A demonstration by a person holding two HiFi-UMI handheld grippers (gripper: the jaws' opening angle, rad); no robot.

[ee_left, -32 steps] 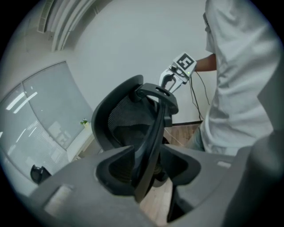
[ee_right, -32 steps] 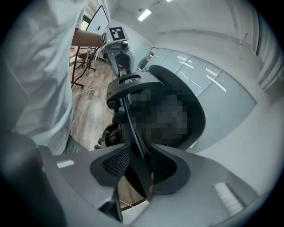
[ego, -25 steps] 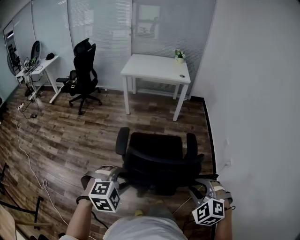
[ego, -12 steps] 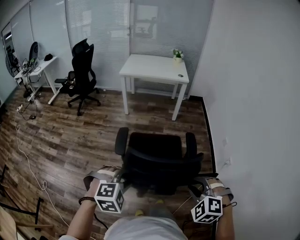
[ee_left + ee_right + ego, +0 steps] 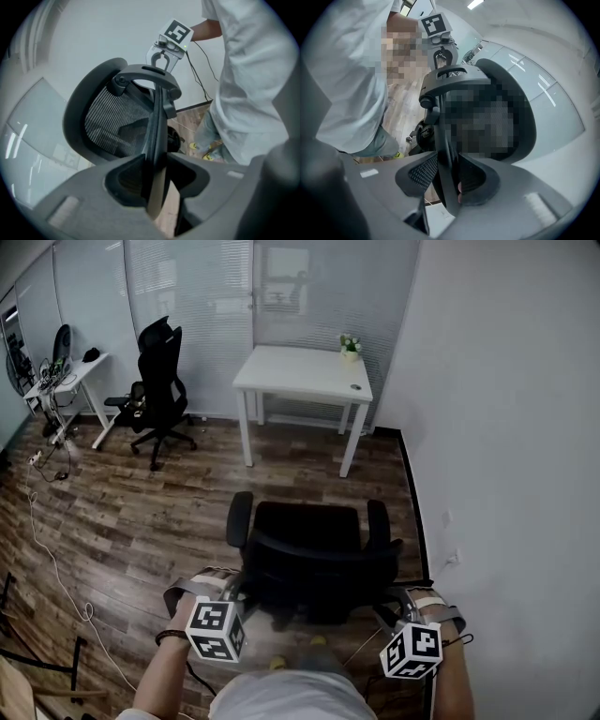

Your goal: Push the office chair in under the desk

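left gripper (image 5: pixel 157 185): jaws just closing, pinching office chair (image 5: pixel 314 563) back frame, left side.
right gripper (image 5: pixel 449 180): pinching its right side.
desk (image 5: pixel 300 376): far beyond the chair, nearly straight ahead (well apart).

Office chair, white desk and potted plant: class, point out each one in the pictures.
office chair (image 5: pixel 319 568): head view, on its black backrest.
white desk (image 5: pixel 298 371): head view, on its bare top.
potted plant (image 5: pixel 350 342): head view, on its leaves.

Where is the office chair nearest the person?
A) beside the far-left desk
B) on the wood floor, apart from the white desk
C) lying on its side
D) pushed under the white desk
B: bare floorboards lie between the office chair and the white desk.
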